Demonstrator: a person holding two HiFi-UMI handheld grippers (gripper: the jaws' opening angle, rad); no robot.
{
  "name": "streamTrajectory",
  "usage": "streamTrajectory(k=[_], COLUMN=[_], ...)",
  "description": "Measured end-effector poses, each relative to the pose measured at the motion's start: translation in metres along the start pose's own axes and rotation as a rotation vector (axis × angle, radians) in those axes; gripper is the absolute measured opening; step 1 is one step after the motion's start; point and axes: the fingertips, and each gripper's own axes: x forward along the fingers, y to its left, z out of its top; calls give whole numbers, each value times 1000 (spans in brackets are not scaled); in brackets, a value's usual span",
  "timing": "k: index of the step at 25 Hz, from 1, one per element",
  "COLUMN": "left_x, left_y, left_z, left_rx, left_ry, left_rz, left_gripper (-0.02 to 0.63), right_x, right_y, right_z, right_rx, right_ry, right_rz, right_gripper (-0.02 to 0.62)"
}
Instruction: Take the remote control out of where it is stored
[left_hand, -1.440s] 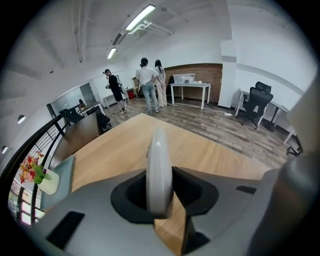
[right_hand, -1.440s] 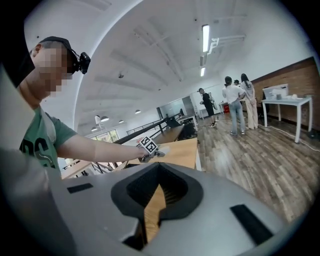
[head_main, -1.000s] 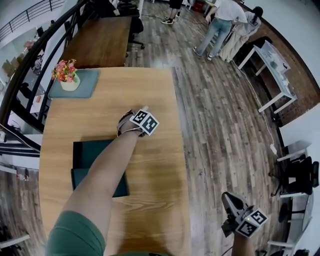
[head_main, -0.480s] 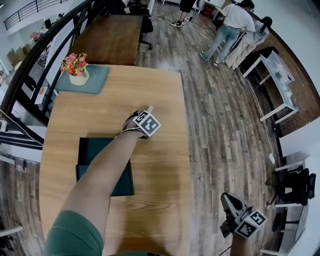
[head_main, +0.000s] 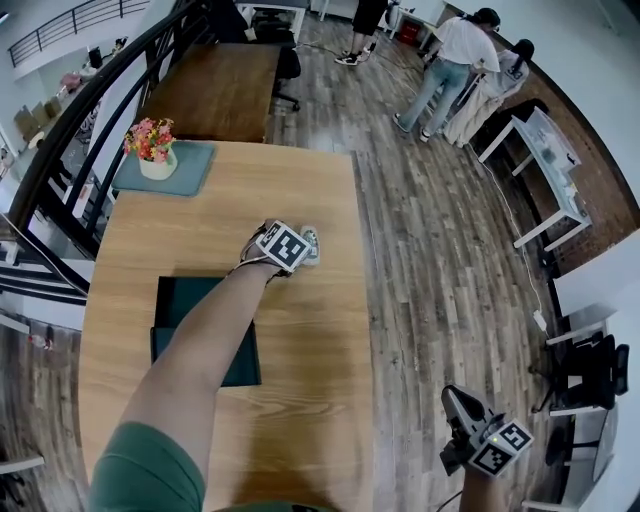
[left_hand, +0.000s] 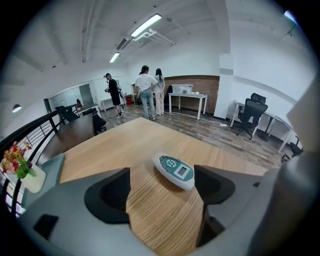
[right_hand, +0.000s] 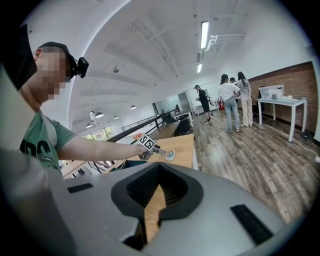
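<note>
The remote control (head_main: 311, 244), white with a teal face, lies flat on the wooden table (head_main: 300, 380) near its right edge. My left gripper (head_main: 298, 243) hovers just behind it. Its jaws have just opened wide; they frame the remote (left_hand: 174, 171) without touching it. The left gripper (left_hand: 162, 187) holds nothing. An open dark green storage box (head_main: 160, 345) sits on the table, partly under my left arm. My right gripper (head_main: 452, 395) hangs off the table's right side over the floor. Its jaws (right_hand: 159, 200) are shut and empty. From there the remote (right_hand: 170, 155) shows small on the tabletop.
A flower pot (head_main: 152, 155) stands on a teal mat at the table's far left corner. A black railing (head_main: 60, 150) runs along the left. Several people (head_main: 450, 60) stand on the plank floor beyond, near a white table (head_main: 545, 130). An office chair (head_main: 600, 350) is at right.
The left gripper let go of the remote, which now lies on the table, and has risen and tilted back from it. The right gripper has stayed put.
</note>
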Motion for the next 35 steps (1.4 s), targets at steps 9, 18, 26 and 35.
streamTrajectory(k=[9,18,26,35], left_x=[-36,-105,-190,-280], left_y=[-17,-52,-128,-255], left_z=[41,67,93,96], left_rx=[18,47,-60,-192], left_ry=[-85,-84,-186,-329], left_rz=[57,118,169,138], left_gripper=[402,193,5,3], right_x=[-44,-104,-200,-311], right_y=[-13,-22,-43,-78], right_z=[7,21,27,1], right_rx=[12,-9,-51,-58], right_ry=[-72,-157,-220,-216], right_rz=[-1,53,139,217], right_gripper=[6,6,6,6])
